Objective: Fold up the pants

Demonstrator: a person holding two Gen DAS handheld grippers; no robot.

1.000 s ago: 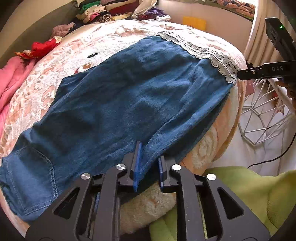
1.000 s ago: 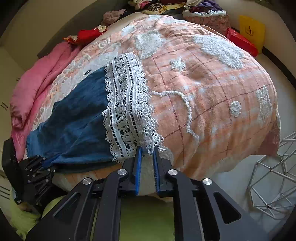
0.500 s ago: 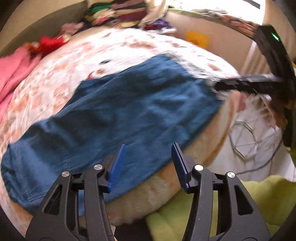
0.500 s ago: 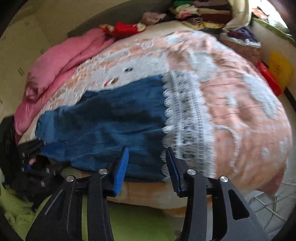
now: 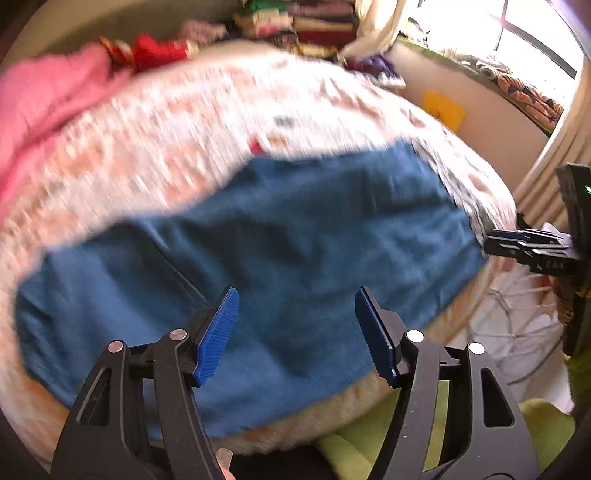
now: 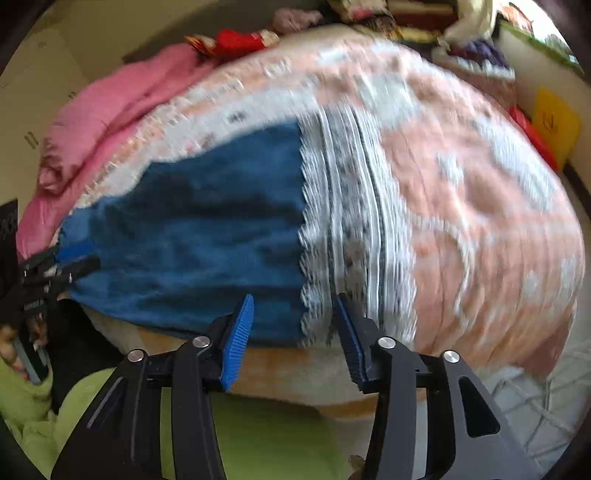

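Blue denim pants (image 5: 288, 251) with a white lace hem (image 6: 354, 229) lie flat across the bed, folded lengthwise. My left gripper (image 5: 295, 332) is open and empty, above the near edge of the pants. My right gripper (image 6: 291, 332) is open and empty, above the near corner where the denim (image 6: 207, 236) meets the lace. The right gripper also shows at the right edge of the left wrist view (image 5: 532, 247). The left gripper shows at the left edge of the right wrist view (image 6: 48, 273). Both views are motion-blurred.
A peach and white blanket (image 6: 480, 192) covers the bed. A pink quilt (image 6: 110, 110) lies at the far left. Piled clothes (image 5: 314, 26) sit at the back. A white wire basket (image 5: 517, 325) stands on the floor at right. A lime-green garment (image 6: 258, 435) is below the grippers.
Both grippers let go of the pants' near edge, opened wide and pulled back and up. The pants now lie flat on the bed.
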